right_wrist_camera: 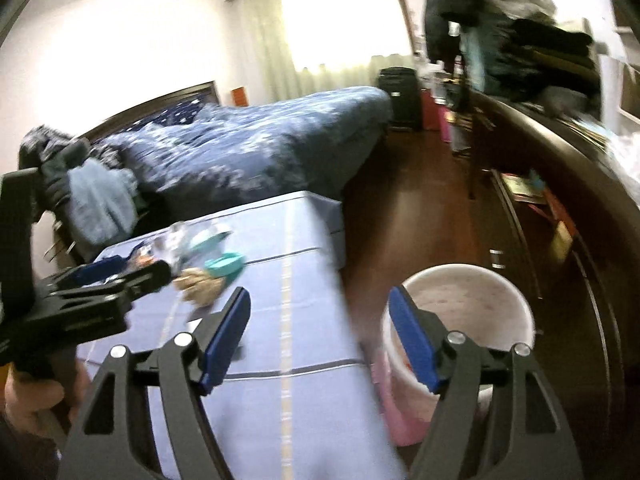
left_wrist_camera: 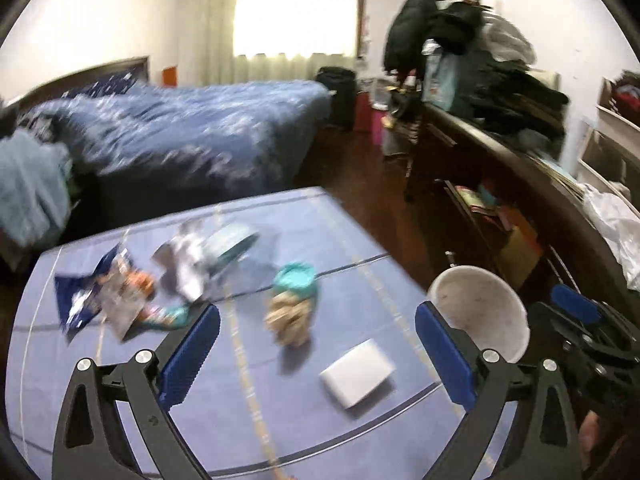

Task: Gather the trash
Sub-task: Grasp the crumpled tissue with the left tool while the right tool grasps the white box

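Trash lies on a table under a blue cloth (left_wrist_camera: 240,420). At the left is a heap of snack wrappers (left_wrist_camera: 108,304), with a silver wrapper (left_wrist_camera: 184,268) behind it. A teal and beige crumpled piece (left_wrist_camera: 292,304) lies in the middle, and a flat white box (left_wrist_camera: 358,372) lies nearer. My left gripper (left_wrist_camera: 316,312) hovers open over the table with nothing between its pads. My right gripper (right_wrist_camera: 320,298) is open and empty over the table's right edge. A white bin (right_wrist_camera: 460,312) stands on the floor to its right. Both views are blurred.
A bed with a blue quilt (left_wrist_camera: 192,128) stands behind the table. A dark sideboard (left_wrist_camera: 500,184) piled with clothes runs along the right wall. A strip of wooden floor (right_wrist_camera: 412,208) lies between it and the table. A person's hand (right_wrist_camera: 32,396) shows at the lower left.
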{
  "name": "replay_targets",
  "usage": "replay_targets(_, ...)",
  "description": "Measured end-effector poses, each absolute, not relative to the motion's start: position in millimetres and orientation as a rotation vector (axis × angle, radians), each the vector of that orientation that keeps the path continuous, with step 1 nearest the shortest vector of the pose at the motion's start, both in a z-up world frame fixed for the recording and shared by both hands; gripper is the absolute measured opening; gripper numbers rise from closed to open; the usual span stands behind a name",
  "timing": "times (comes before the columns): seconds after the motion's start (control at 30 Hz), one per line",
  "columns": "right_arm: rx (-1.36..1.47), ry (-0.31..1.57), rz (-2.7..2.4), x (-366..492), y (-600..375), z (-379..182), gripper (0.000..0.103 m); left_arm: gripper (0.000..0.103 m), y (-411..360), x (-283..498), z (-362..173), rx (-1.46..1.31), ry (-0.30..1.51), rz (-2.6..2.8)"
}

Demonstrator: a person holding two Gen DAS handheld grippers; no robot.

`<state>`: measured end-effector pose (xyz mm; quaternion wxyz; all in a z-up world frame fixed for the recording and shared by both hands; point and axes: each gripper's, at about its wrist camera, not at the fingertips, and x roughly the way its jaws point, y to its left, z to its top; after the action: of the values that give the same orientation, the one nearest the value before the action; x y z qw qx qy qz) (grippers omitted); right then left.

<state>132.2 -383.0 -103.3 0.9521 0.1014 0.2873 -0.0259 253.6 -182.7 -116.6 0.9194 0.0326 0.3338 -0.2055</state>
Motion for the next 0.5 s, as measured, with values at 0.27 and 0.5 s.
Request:
replay_targets(0.27,0.14,0.639,0.002,148,-332,-108,0.073,0.097,-156,250,-124,0.055,0.669,-0.368)
replay_targets(0.5,0.13,0.683,0.014,155,-319,-119,0.073,0.097,-174,276,-139,0.088,0.718,-0.387)
